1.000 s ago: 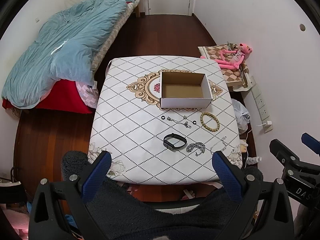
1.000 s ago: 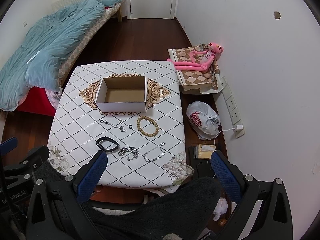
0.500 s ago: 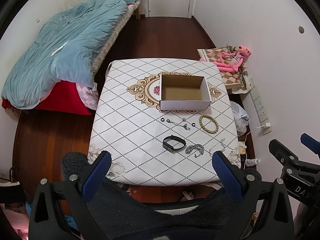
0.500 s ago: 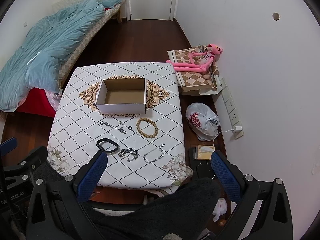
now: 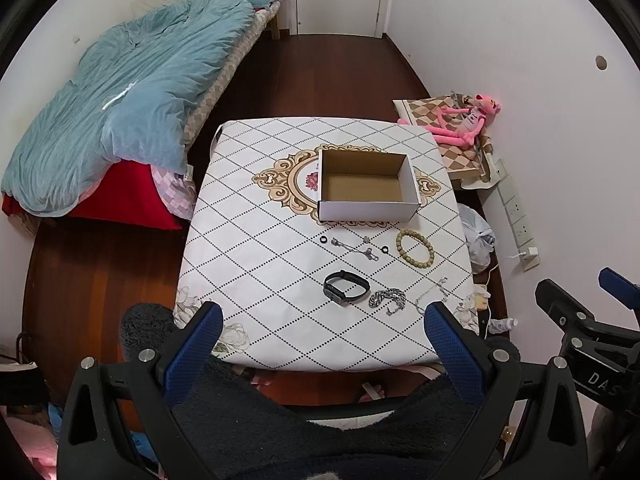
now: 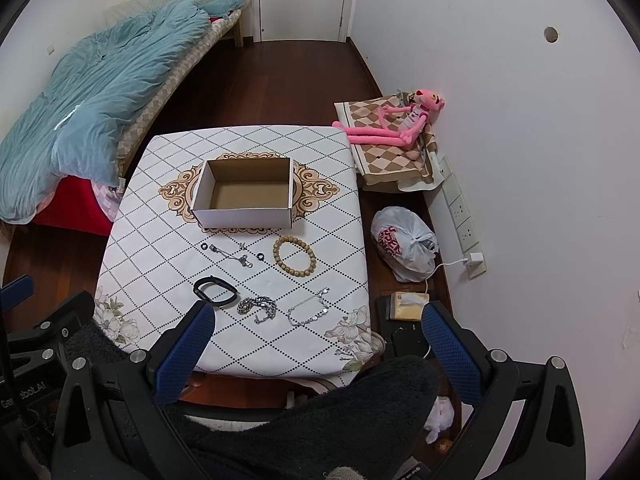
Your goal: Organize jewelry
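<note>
Left gripper (image 5: 320, 344): mine; jaws spread wide, nothing between them; it hangs high over the near edge of the table (image 5: 248, 264), well apart from every piece.
Right gripper (image 6: 316, 340): mine; likewise wide open and empty; same height, to the right.
Near row: black band (image 5: 346, 287), steel chain bracelet (image 5: 388, 300) just beside it, thin charm chain (image 5: 432, 294) further right; all loose on the cloth, none touching the box.
Handling, near row: I judge the band springy and light, best pinched across one side of its loop; both chains are limp and slippery, likely to drape and slide off the pads, so I would take the bunched middle of the steel one.
Middle row: two small black rings (image 5: 323, 240), a fine chain (image 5: 354, 247) between them, bead bracelet (image 5: 415, 242) to the right.
Handling, middle row: rings lie flat and offer little edge; beads are hard and round, grip across one strand.
Cardboard box (image 5: 366, 184): open, empty, upright, just beyond the middle row.
Progress: nothing sorted yet, in my judgement.
</note>
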